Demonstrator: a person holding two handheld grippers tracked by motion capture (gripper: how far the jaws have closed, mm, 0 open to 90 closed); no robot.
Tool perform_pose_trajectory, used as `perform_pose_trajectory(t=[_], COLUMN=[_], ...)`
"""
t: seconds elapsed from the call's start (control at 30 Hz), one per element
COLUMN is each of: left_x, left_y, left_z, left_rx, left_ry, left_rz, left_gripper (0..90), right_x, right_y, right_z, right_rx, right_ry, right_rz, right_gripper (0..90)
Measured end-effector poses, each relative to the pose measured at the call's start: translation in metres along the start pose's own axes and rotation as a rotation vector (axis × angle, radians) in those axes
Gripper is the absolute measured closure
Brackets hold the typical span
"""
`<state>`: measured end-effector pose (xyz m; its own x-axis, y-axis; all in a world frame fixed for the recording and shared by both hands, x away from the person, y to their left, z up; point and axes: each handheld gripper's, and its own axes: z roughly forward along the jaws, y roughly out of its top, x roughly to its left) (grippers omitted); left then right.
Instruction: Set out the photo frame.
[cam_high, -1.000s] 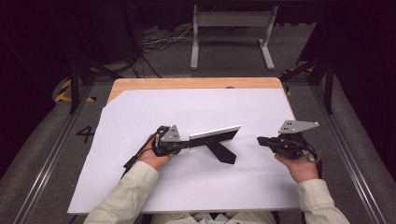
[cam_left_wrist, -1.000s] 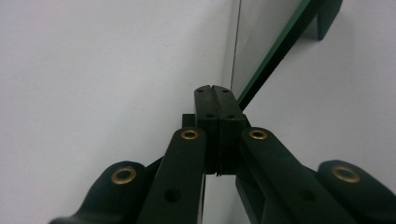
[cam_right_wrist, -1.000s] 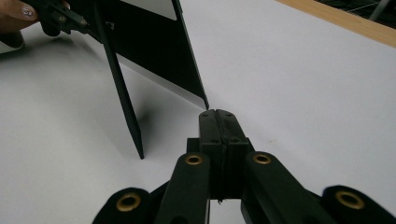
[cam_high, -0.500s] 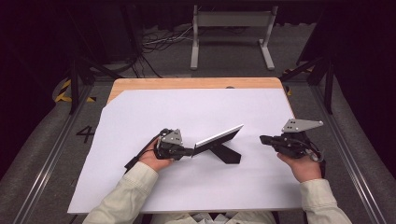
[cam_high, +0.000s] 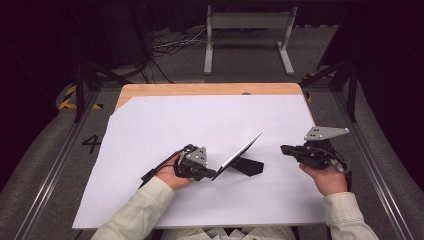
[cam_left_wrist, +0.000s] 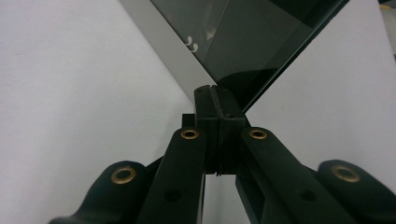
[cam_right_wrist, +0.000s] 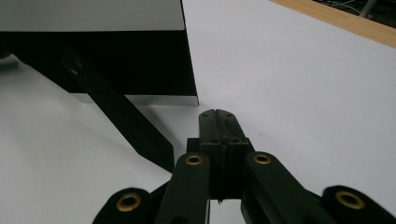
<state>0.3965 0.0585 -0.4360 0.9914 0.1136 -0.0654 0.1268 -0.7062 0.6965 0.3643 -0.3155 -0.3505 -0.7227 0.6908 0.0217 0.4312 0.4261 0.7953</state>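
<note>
The closed left gripper (cam_high: 214, 175), gripping nothing, has tipped the tablet (cam_high: 241, 155) steeper on its stand (cam_high: 248, 166); the right gripper (cam_high: 285, 149) waits closed.

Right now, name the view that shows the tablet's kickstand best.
The right gripper view: the black kickstand runs unobstructed from the tablet down to the white sheet. The high view shows it small and dark beneath the tilted tablet. The left gripper view has the tablet's corner at the shut jaws.

One tablet (cam_high: 241, 152) with one black kickstand (cam_high: 249, 166), two tongs, left (cam_high: 214, 175) and right (cam_high: 283, 149), apparently one white sheet (cam_high: 165, 125) covering one surface (cam_high: 150, 90).
</note>
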Motion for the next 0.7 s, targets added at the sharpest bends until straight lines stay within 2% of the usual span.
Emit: perform_pose_trajectory(t=[0.3, 0.43, 0.47, 0.7], left_x=[-0.009, -0.013, -0.016, -0.025], left_y=[0.006, 0.009, 0.010, 0.015], left_z=[0.005, 0.009, 0.012, 0.022], left_rx=[0.019, 0.034, 0.051, 0.069], left_ry=[-0.038, -0.056, -0.067, -0.097], left_rz=[0.023, 0.045, 0.059, 0.090], left_gripper=[90.0, 90.0, 90.0, 90.0], right_x=[-0.001, -0.001, -0.001, -0.001], right_y=[0.000, 0.000, 0.000, 0.001], right_z=[-0.003, -0.003, -0.004, -0.007], right_rx=[0.000, -0.001, 0.003, 0.002], right_ry=[-0.003, -0.003, -0.004, -0.008], right_rz=[0.006, 0.006, 0.010, 0.018], right_gripper=[89.8, 89.8, 89.8, 89.8])
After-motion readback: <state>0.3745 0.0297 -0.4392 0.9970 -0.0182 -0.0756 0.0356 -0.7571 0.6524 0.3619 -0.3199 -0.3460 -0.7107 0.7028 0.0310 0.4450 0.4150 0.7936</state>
